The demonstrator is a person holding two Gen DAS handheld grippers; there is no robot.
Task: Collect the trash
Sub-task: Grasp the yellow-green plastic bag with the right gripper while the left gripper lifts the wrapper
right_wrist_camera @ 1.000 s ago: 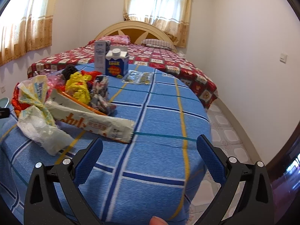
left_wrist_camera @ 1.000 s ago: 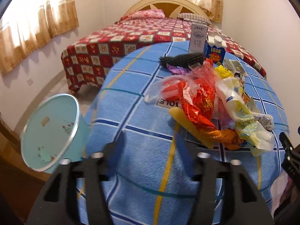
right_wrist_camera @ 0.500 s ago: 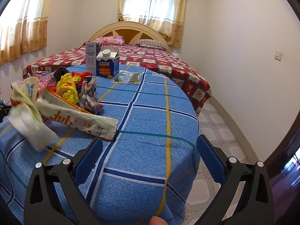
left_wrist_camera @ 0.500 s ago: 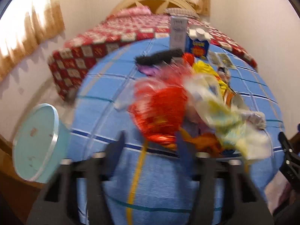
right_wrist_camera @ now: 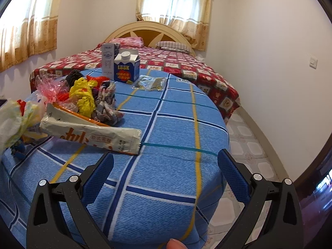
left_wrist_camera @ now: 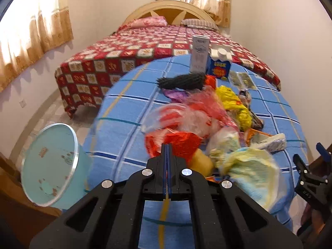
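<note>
Left gripper (left_wrist_camera: pixel 167 145) has its fingers pressed together on a red wrapper (left_wrist_camera: pixel 178 143) at the near edge of the trash pile (left_wrist_camera: pixel 207 120); motion blur makes it hard to tell how much comes with it. Right gripper (right_wrist_camera: pixel 165 164) hangs wide apart, holding nothing, above the blue tablecloth (right_wrist_camera: pixel 176 124). Collection looks barely begun: the wrappers, the two cartons (right_wrist_camera: pixel 122 66) and a white snack packet (right_wrist_camera: pixel 93 137) all lie on the table, and the teal bin (left_wrist_camera: pixel 49 161) beside it appears nearly bare.

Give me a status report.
Left gripper shut on red wrapper. Right gripper open, empty. Bin beside table, left. Path unobstructed.
</note>
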